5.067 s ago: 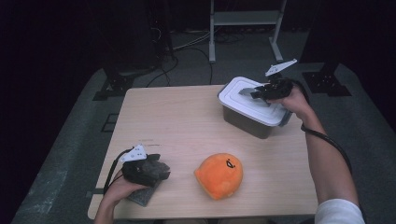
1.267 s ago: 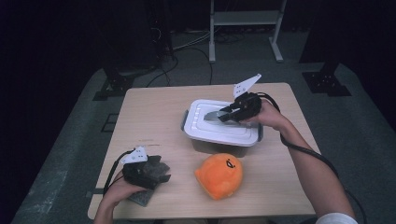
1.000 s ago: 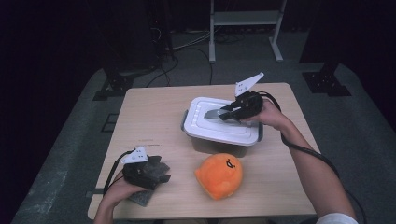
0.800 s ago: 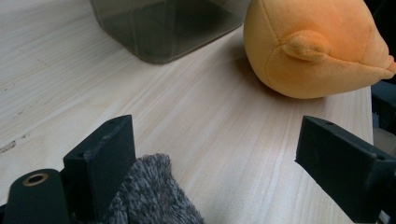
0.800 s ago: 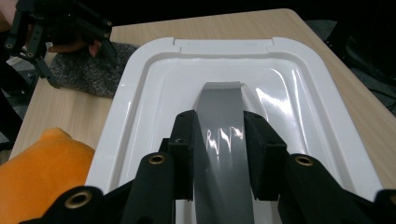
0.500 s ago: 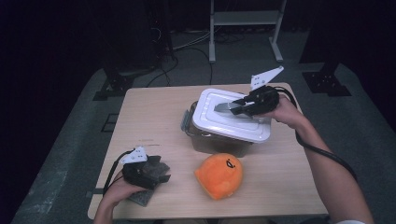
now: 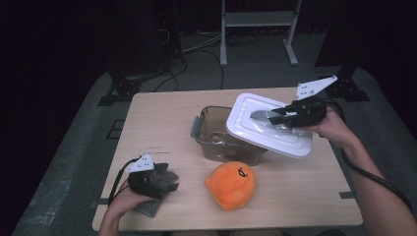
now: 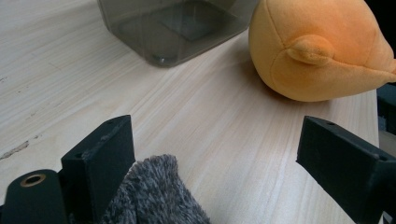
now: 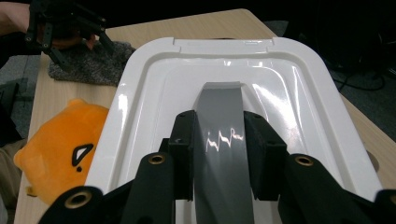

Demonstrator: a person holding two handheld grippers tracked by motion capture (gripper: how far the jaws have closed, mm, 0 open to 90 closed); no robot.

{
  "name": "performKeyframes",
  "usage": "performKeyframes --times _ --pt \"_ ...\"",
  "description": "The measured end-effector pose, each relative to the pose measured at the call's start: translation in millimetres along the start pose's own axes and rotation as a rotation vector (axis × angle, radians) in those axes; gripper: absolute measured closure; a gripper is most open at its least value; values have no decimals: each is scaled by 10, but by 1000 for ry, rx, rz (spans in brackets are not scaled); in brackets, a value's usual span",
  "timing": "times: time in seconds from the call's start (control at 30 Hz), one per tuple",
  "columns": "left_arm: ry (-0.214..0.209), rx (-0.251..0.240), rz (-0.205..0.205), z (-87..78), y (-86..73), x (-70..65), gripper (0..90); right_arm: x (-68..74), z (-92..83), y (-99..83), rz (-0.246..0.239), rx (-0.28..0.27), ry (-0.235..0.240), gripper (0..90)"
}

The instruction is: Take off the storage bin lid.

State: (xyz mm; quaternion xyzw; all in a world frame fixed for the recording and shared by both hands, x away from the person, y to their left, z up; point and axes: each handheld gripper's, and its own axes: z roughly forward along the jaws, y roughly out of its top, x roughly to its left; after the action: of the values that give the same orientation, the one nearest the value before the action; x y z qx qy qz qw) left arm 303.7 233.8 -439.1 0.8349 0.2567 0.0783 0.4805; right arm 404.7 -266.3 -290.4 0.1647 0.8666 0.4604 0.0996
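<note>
Above the table's right half, my right gripper [image 7: 275, 118] pinches the grey handle [image 9: 219, 135] of the white lid [image 7: 268, 125], tilted, overlapping the smoky container [image 7: 216, 140]. My left gripper [image 7: 164, 181] rests with jaws spread on a grey fuzzy cloth [image 8: 152, 198], near the orange plush [image 7: 231, 184].

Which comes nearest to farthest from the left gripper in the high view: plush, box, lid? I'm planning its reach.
From the left gripper:
1. Plush, right beside it at the front edge.
2. Box, mid-table behind the plush.
3. Lid, lifted at the box's right.
</note>
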Motion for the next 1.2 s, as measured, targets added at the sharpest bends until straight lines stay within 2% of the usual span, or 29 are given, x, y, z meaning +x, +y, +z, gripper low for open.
performKeyframes --times 0.37,0.73,1.2 --pt "8 -1 -17 -13 -10 13 89 46 -271 -282 39 7 -44 656" --pt "13 -3 -23 -18 -16 26 89 115 -562 -459 66 -5 -80 656" --pt "24 -10 -29 -28 -18 32 88 209 -849 -777 107 -9 -122 655"
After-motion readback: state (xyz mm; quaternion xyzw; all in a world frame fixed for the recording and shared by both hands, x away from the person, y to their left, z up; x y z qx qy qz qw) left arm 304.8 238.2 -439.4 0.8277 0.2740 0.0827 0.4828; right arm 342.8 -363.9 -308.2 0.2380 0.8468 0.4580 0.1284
